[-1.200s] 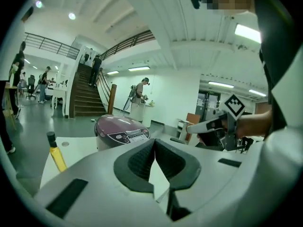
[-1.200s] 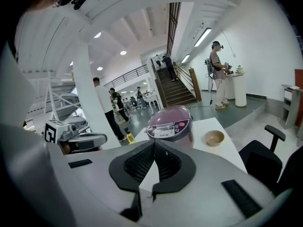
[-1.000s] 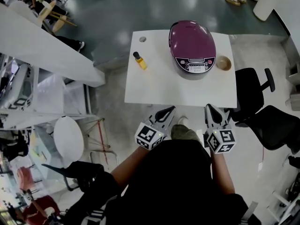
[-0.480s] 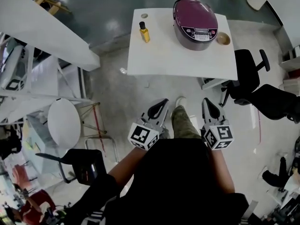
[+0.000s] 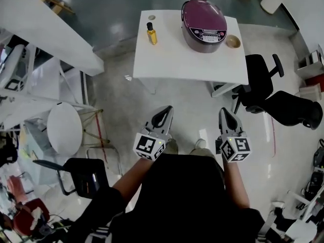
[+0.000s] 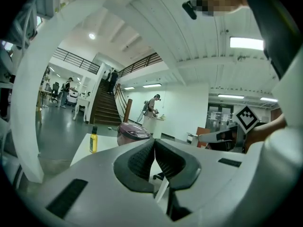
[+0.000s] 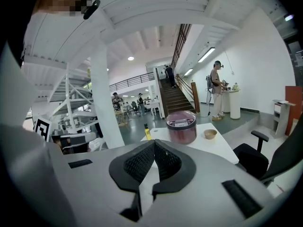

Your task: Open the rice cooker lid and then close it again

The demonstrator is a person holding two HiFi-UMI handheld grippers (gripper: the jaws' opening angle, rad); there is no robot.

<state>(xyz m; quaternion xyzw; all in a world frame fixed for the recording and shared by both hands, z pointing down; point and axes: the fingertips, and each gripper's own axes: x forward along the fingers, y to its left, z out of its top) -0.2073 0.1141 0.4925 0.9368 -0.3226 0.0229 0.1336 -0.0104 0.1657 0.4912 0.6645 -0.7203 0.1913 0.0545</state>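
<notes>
I have both grippers held out in front of me, well short of the white table (image 5: 172,65) and over bare floor. The left gripper (image 5: 165,110) is squeezed fully together. In its own view the two ribbed black pads (image 6: 142,161) meet at the tips with nothing caught between them. The right gripper (image 5: 224,111) is the same, with its pads (image 7: 139,163) pressed tip to tip and holding nothing.

The rice cooker (image 5: 204,30) sits on the far part of the table, towards its right side, well apart from both grippers. Its purple lid is down, and the control panel faces me. A small yellow bottle with a dark cap (image 5: 150,34) stands upright on the table to the left of the cooker, apart from it. A small brown bowl (image 5: 233,41) sits just beside the cooker on the right, near the table edge.

A black office chair (image 5: 259,82) stands off the table's near right corner. From the left gripper view, the cooker and the bottle show just above the closed jaws. From the right gripper view, the cooker, the bottle and the bowl all stand beyond the jaw tips.
</notes>
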